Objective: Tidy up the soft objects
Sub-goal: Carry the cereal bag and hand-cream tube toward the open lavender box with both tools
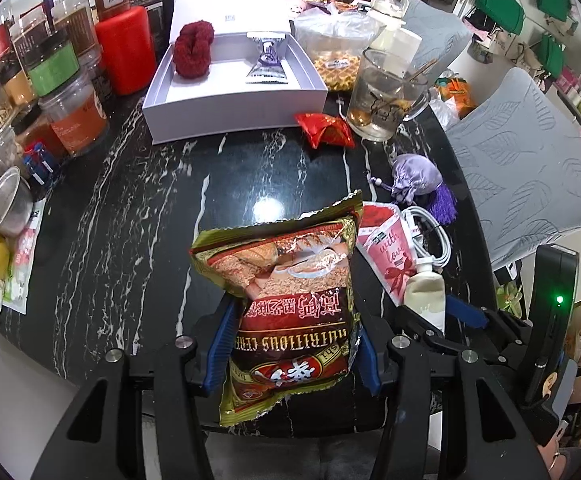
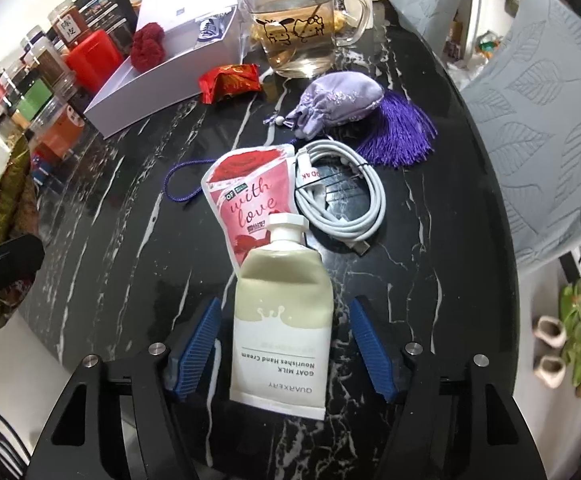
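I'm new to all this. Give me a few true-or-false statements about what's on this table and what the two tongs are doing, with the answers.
1. The left tongs grip a cereal bag. True.
2. The right tongs squeeze the hand cream tube. False: the blue pads stand clear of the tube on both sides.
3. A red fluffy thing lies inside the white box. True.
4. The purple pouch is in the box. False: it lies on the black table, beside the white cable.
5. The glass mug is empty. False: it holds pale liquid.
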Available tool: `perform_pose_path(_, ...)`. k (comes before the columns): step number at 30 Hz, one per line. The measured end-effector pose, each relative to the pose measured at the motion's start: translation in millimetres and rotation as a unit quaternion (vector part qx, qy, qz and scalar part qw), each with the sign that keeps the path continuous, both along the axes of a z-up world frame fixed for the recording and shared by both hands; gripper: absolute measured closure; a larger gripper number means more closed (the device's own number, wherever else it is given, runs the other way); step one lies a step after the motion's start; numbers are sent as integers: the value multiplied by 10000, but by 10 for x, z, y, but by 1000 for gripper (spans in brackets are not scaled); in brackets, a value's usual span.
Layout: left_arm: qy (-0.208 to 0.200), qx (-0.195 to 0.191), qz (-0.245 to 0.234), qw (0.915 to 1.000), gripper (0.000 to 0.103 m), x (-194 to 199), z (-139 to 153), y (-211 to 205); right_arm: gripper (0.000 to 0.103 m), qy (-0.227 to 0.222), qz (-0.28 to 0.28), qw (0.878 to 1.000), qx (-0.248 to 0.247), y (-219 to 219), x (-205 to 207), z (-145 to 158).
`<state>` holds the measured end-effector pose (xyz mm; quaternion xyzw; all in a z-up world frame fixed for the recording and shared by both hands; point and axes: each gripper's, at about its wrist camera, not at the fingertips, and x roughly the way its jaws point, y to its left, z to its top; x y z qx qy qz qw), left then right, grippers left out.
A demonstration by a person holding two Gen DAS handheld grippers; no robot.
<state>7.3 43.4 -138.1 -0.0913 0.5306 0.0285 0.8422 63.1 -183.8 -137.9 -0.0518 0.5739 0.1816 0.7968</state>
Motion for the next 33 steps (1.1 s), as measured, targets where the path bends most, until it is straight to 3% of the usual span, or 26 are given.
perform_pose_path(5, 28, 53, -47, 10000, 51, 3, -25, -23, 40, -260, 17, 9991, -343, 85, -34, -38)
perform_pose_path(7, 21, 80, -68, 9999, 51, 13, -31, -29, 61, -387, 29, 9978, -542, 115, -36, -44)
perform_pose_path(15, -57, -44, -112, 9999, 51, 32, 61, -28, 62, -397, 29, 9982, -449, 37, -10, 23)
perform_pose_path(18, -139, -118, -142, 9997, 51, 45, 151, -32, 87, -479, 88, 9979, -422, 8, 0, 146)
perform_pose_path(21, -262, -145, -175, 9994, 51, 61, 256, -44, 93, -528, 145, 9977, -411, 7, 26, 255)
perform_pose_path(33, -662, -140, -108, 9977, 51, -23, 641, -25, 93, -855, 497, 9951, 1, 66, 13, 682)
